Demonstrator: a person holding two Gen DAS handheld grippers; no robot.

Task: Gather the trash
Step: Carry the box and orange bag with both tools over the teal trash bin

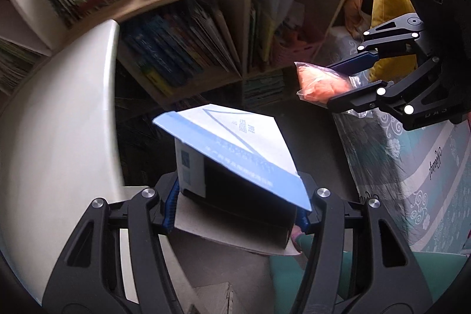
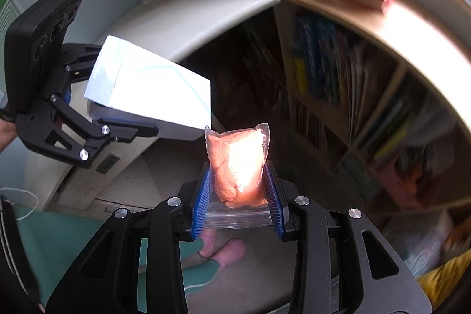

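While both grippers are loaded, this reads as the carry/deposit step: trash is picked up, not yet dropped anywhere.

Left gripper (image 1: 237, 214) is clamped across a white-and-blue printed cardboard box (image 1: 235, 143), open flap tilted up, dark interior facing the camera. The box is held in the air above the floor, just beside the rounded white desk (image 1: 59, 114). It also shows in the right wrist view (image 2: 147, 90).

Right gripper (image 2: 237, 200) is closed on a clear zip-top plastic bag with a soft orange-pink lump inside (image 2: 238, 164); the blue ribbed pads (image 2: 203, 196) pinch it on both sides, bag upright. From the left wrist view, the same bag (image 1: 321, 83) sits up and to the right of the box, apart from it, in front of the wooden bookshelf full of books (image 1: 206, 43).

No bin visible in either view. My guess is that the box is the collector. Next move would be: bring the bag over the box opening, get it under or past the flap, then release. Risk: the flap partly covers the mouth, so the approach angle matters.
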